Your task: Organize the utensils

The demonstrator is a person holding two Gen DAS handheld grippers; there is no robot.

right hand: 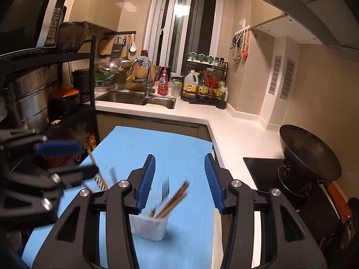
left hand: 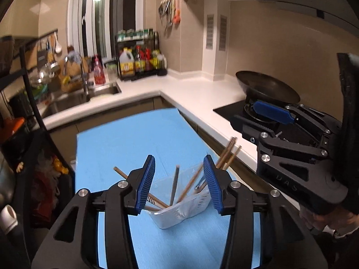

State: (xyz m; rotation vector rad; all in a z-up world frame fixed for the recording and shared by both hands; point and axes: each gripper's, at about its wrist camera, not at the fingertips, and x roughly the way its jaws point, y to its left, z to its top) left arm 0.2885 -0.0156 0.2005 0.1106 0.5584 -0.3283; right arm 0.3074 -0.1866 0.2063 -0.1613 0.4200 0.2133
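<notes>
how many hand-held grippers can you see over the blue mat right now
2. The left hand-held gripper is open above the clear utensil holder; the right hand-held gripper is beside it, also open. Neither holds anything.
</notes>
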